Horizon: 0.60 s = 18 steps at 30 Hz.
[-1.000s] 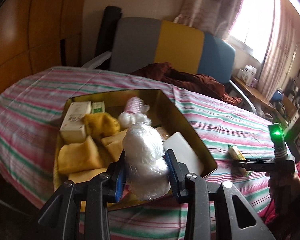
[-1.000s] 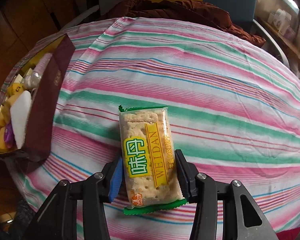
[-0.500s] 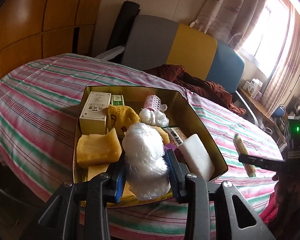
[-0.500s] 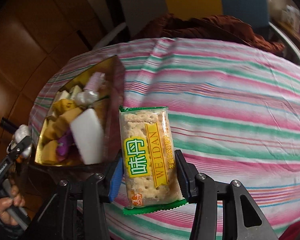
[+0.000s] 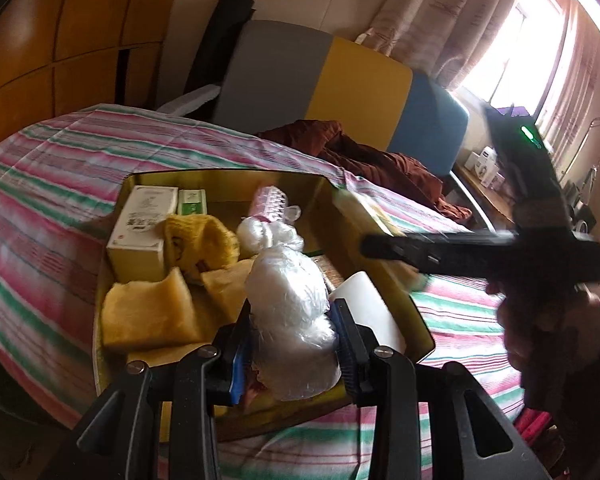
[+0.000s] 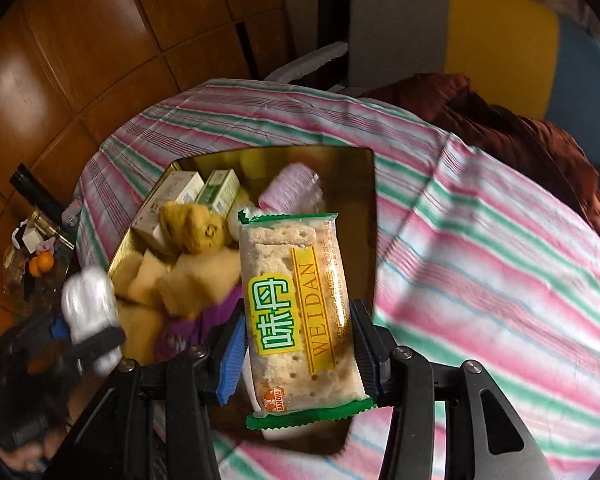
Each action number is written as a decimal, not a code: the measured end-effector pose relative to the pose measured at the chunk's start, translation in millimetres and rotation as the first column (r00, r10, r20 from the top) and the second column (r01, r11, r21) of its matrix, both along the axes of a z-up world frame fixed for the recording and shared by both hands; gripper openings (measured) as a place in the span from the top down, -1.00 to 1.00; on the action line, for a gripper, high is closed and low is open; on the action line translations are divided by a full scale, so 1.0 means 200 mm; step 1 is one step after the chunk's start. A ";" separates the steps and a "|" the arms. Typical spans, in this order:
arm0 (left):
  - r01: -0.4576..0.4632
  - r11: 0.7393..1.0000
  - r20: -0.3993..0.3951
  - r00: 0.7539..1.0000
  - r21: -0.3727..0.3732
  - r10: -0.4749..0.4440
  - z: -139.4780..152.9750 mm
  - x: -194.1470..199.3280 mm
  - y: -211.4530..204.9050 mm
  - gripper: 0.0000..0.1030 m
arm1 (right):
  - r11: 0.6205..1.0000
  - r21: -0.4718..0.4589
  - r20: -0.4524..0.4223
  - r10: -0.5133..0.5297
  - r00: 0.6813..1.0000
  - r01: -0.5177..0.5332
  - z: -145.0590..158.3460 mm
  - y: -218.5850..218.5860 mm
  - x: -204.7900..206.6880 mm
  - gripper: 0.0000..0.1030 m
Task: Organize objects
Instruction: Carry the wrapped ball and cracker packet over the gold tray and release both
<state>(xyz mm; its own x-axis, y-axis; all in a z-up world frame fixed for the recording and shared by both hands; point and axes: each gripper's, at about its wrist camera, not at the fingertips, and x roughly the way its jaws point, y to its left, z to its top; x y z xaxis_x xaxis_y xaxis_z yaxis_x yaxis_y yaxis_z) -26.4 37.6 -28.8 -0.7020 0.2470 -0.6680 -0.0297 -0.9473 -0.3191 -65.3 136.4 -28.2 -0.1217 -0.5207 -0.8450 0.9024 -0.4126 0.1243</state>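
Left gripper point(image 5: 294, 344): fingers point(image 5: 240, 344) pinching a white plastic-wrapped bundle point(image 5: 290, 316), narrow gap, pads pressed into both sides of the wrap. Bundle sticks up out of the fingers, hanging over the near end of the gold tin point(image 5: 228, 174)

Right gripper point(image 6: 300, 354): fingers point(image 6: 230, 354) clamped on a cracker packet point(image 6: 296, 308), green-edged wrapper, yellow "WEIDAN" strip, a bit wider apart than the left pair. Packet held lengthwise, far end pointing away, over the right side of the tin point(image 6: 364, 184). From the left wrist view the right gripper point(image 5: 384, 246) is a blurred dark bar over the tin's right rim, hand point(image 5: 548, 320) behind it

Tin sits on the bed's striped sheet point(image 5: 52, 184). Inside: white box point(image 5: 142, 236) and green box point(image 5: 192, 202) at far left, yellow knit item point(image 5: 202, 240) next to them, yellow sponge-like pieces point(image 5: 148, 312) near left, pink ridged item point(image 5: 268, 204) far middle, white block point(image 5: 364, 308) near right

Brown cloth point(image 5: 364, 160) bunched on the bed's far side by a grey/yellow/blue chair point(image 5: 340, 88)
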 end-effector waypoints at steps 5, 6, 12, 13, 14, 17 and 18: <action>0.019 1.000 0.011 1.000 0.009 -0.019 -0.02 -0.05 0.05 0.30 | 1.000 0.004 0.014 -0.013 1.000 0.013 -0.02 -0.16 -0.03 0.05; 0.025 1.000 0.015 1.000 0.009 -0.025 -0.03 -0.05 0.06 0.30 | 1.000 0.004 0.020 -0.013 1.000 0.013 -0.02 -0.18 -0.04 0.04; 0.038 0.999 0.050 0.998 -0.003 -0.038 -0.11 -0.08 0.12 0.30 | 0.999 0.013 0.026 -0.030 0.999 0.029 -0.09 -0.25 -0.06 0.03; 0.039 0.999 0.055 0.998 -0.008 -0.039 -0.12 -0.09 0.13 0.30 | 0.999 0.014 0.031 -0.030 0.999 0.030 -0.10 -0.24 -0.05 0.03; 0.042 0.999 0.065 0.997 -0.011 -0.041 -0.14 -0.09 0.13 0.30 | 1.000 0.012 0.037 -0.028 0.999 0.027 -0.11 -0.23 -0.05 0.03; -0.038 0.999 0.085 0.996 -0.002 0.038 -0.18 -0.11 0.15 0.30 | 0.999 0.014 0.026 -0.030 0.999 0.030 -0.11 -0.19 -0.03 0.03; -0.035 0.999 0.093 0.995 -0.002 0.036 -0.19 -0.12 0.16 0.30 | 0.999 0.012 0.026 -0.033 0.999 0.033 -0.11 -0.17 -0.03 0.03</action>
